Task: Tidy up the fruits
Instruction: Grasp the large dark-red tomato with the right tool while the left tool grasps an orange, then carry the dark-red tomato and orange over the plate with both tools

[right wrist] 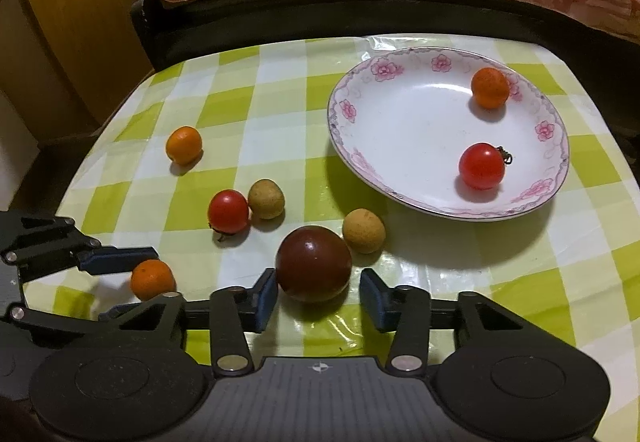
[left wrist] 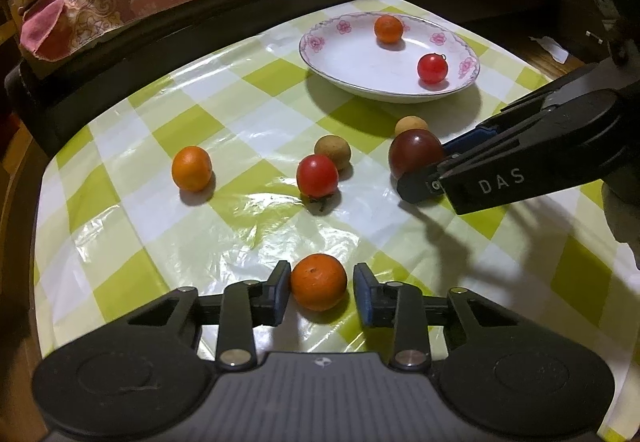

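Both tools are matte black plastic. The left gripper [left wrist: 322, 292] carries two flat fingers faced with dark blue pads [left wrist: 363, 292], each hung on paired black link bars pinned with round silver rivets. Its near body is ribbed grey-black, with a small white crosshair mark in the middle and a raised round disc on either side. The right gripper [right wrist: 319, 300] has the same build; its outer finger wall bears white letters "DAS" [left wrist: 501, 183].
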The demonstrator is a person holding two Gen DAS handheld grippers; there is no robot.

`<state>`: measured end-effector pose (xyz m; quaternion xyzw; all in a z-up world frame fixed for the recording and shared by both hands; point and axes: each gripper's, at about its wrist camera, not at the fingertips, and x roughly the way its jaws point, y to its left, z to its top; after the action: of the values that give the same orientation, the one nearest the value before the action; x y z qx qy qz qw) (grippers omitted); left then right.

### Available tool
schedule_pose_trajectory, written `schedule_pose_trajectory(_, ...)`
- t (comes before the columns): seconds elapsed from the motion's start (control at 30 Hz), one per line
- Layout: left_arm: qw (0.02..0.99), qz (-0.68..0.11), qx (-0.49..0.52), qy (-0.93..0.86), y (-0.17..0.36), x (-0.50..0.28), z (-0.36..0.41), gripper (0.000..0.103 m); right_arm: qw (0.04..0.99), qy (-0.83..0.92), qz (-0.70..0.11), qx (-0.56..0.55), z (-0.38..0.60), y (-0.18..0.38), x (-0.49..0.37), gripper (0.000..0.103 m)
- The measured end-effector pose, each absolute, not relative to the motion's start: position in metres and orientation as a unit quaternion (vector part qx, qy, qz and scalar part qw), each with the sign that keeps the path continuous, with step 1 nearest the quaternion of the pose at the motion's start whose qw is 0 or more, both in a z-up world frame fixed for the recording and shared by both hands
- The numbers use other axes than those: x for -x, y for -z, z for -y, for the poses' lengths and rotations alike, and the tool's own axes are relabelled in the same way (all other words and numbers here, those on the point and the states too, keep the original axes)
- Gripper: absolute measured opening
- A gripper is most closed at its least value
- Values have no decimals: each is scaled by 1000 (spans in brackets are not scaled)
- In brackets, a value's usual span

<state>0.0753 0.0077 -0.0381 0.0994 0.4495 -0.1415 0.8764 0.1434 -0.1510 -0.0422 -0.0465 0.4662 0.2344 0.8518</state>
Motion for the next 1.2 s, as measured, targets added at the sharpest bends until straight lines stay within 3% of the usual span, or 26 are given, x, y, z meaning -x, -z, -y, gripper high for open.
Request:
schedule_pose_trajectory(0.67, 871, -445, -101, 182, 33, -70, 10, 36, 841, -234, -482, 72, 169, 36, -115, 33)
schedule_pose_trajectory(1.2, 868, -445, -114, 186, 38, -71, 12, 37, 845, -242, -473, 56, 169, 37, -127, 44)
